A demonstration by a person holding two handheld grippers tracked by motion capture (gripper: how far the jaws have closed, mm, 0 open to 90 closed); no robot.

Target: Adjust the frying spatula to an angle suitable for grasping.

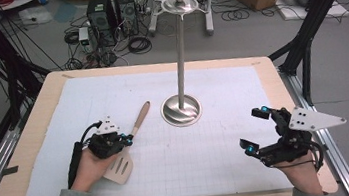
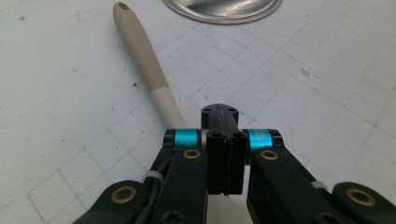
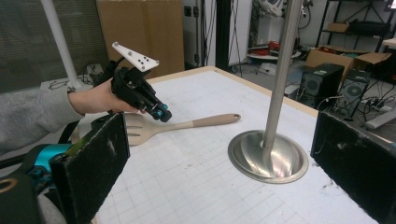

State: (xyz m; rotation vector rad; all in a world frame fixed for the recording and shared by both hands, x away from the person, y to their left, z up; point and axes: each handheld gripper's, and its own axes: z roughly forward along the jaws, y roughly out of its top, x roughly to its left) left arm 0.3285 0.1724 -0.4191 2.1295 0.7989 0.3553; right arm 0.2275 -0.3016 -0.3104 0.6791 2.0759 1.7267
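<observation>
A beige slotted spatula (image 1: 140, 116) lies flat on the white gridded mat (image 1: 219, 148), handle pointing to the far right. My left gripper (image 1: 128, 139) hovers just over its neck, jaws pressed together with nothing between them. The left gripper view has the spatula (image 2: 142, 51) running under the shut left gripper (image 2: 220, 114). My right gripper (image 1: 253, 129) stands wide open at the mat's right edge, empty. The right gripper view looks between the open jaws of the right gripper (image 3: 224, 154) at the spatula (image 3: 196, 123) and the left gripper (image 3: 162, 113) above it.
A tall steel stand (image 1: 179, 62) with a round base (image 1: 181, 109) and a hooked top rises from the mat's middle, right of the spatula. The stand base (image 3: 268, 158) lies between the two grippers. Beyond the table's far edge are computers, cables and cardboard boxes.
</observation>
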